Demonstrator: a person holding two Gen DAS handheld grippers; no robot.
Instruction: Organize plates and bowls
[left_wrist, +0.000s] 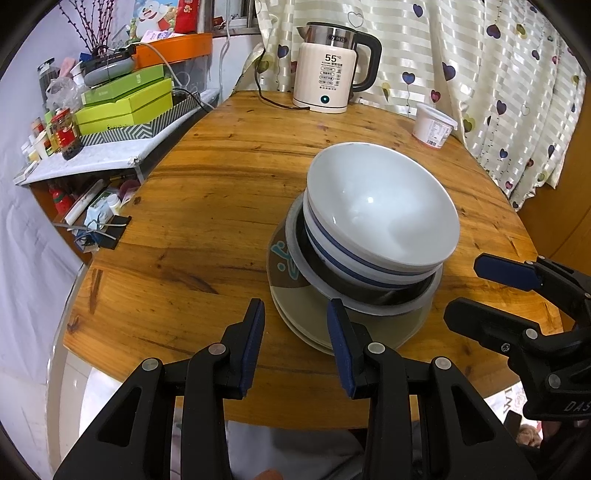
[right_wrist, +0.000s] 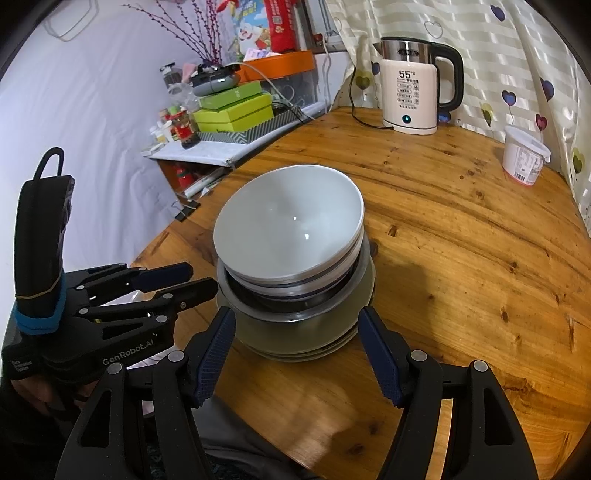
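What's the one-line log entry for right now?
left gripper: open, empty | right gripper: open, empty | white bowl: top of stack, tilted | plates: stack bottom | table

Seen from above a round wooden table (right_wrist: 461, 240): a white bowl (right_wrist: 288, 221) nested atop stacked bowls and plates (right_wrist: 295, 332). Flanked low in the foreground by the open right gripper (right_wrist: 297, 354), touching nothing; left gripper (right_wrist: 184, 280) held at the left, jaws apart. Farther back stood a cream kettle (right_wrist: 410, 96) and a white tub (right_wrist: 524, 155).
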